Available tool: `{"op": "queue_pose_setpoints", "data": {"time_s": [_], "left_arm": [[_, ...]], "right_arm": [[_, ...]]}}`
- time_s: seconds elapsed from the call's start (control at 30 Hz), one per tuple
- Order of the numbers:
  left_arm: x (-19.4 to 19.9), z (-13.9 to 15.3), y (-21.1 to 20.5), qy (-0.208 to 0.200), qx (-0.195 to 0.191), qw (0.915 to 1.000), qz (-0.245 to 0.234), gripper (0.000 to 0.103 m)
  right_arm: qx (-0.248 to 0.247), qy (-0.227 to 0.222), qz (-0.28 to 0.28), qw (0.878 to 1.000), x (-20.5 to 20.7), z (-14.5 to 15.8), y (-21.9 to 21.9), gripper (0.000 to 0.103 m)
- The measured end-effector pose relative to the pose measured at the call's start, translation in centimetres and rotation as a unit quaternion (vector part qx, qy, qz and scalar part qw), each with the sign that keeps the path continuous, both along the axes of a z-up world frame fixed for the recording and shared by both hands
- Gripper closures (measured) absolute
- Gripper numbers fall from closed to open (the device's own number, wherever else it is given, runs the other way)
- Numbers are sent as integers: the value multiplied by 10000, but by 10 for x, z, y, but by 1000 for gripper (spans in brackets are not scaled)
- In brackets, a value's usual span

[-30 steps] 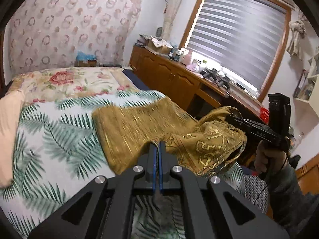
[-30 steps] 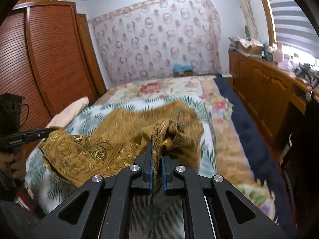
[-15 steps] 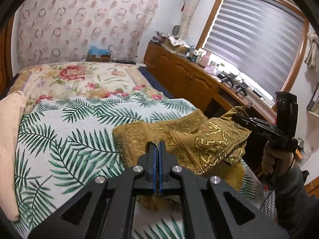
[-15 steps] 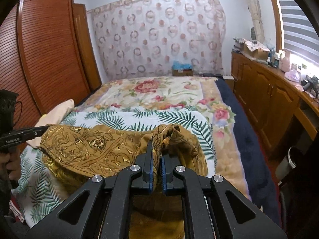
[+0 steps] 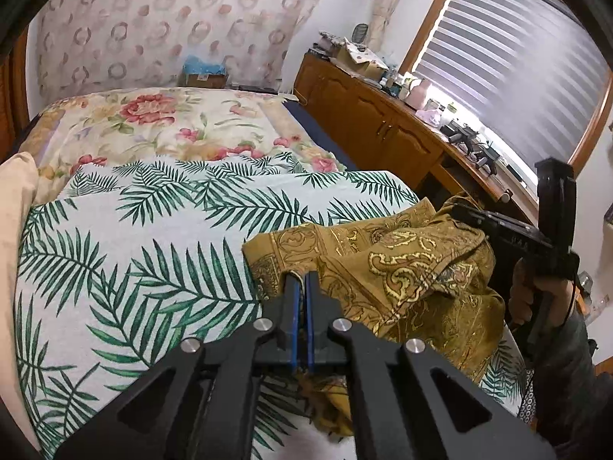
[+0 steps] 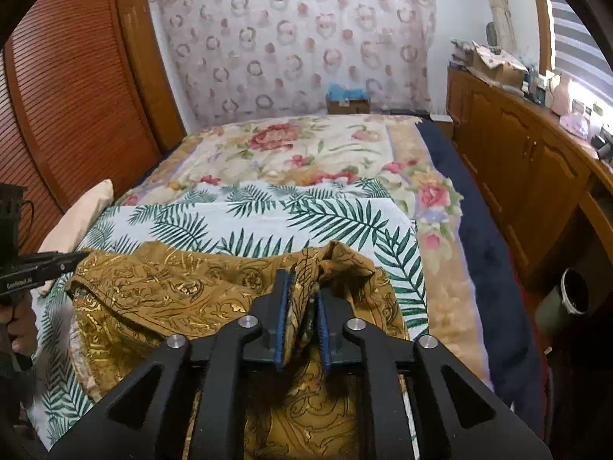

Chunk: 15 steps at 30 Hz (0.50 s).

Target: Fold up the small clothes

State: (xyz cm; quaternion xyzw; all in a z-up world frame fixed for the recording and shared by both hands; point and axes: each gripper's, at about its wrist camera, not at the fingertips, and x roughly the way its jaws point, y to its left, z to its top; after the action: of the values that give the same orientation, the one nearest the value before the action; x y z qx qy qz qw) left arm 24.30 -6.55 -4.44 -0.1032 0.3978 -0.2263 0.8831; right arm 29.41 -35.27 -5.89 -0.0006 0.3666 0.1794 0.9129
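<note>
A golden-brown patterned garment [image 5: 402,268] lies bunched at the near edge of the bed, on a palm-leaf sheet [image 5: 145,237]. My left gripper [image 5: 300,280] is shut on one edge of the garment. My right gripper [image 6: 304,280] has the garment [image 6: 184,291] bunched between its jaws, which stand slightly apart but still pinch the cloth. The right gripper also shows in the left wrist view [image 5: 463,209], gripping the far corner. The left gripper shows at the left edge of the right wrist view [image 6: 76,257], on the opposite corner.
A floral blanket [image 6: 306,145] covers the far half of the bed. A peach pillow [image 5: 11,207] lies at the left. A wooden cabinet [image 6: 528,153] with clutter runs along the right wall; a louvered wardrobe [image 6: 69,96] stands on the left. A bin [image 6: 567,299] stands beside the bed.
Both grippers have pulled the garment back toward the near edge of the bed, baring more palm-leaf sheet. The right jaws have eased apart a little around the cloth.
</note>
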Motion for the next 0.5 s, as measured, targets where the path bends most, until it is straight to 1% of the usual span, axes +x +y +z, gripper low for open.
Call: {"op": "queue_pose_setpoints", "data": {"time_s": [0.03,0.07,0.1,0.13,0.17,0.27,0.3,0.33,0.4,0.5], "left_arm": [[0,1,0,7,-13,10000,-27,102],[1,2,1,27,2,10000,-59,101],[0,3,2,30,-3,10000,-90,101],[-1,5,2,10,-23,9999,-132,98],[-4,7,3,-22,-15,9999,-168,97],[-14,17,0,-153,225,9995,-187,94],[-18,20,0,-199,254,9993,-177,90],[-23,23,1,-290,310,9990,-122,82],[-30,29,4,-426,402,9983,-7,81],[-41,35,11,-474,370,9982,43,81]], "right_arm": [[9,3,-96,10000,3,1,-1,82],[38,-16,-170,9998,4,3,-3,71],[78,-83,-238,9997,4,7,-4,53],[107,-165,-297,9994,4,11,-6,47],[99,-233,-345,9991,3,14,-8,44],[-41,-313,-342,9989,-1,23,-6,44],[-84,-345,-339,9988,-3,25,-5,44],[-133,-389,-323,9986,-8,26,-4,44],[-210,-504,-336,9979,-17,30,-1,44],[-192,-589,-280,9977,-30,35,3,44]]}}
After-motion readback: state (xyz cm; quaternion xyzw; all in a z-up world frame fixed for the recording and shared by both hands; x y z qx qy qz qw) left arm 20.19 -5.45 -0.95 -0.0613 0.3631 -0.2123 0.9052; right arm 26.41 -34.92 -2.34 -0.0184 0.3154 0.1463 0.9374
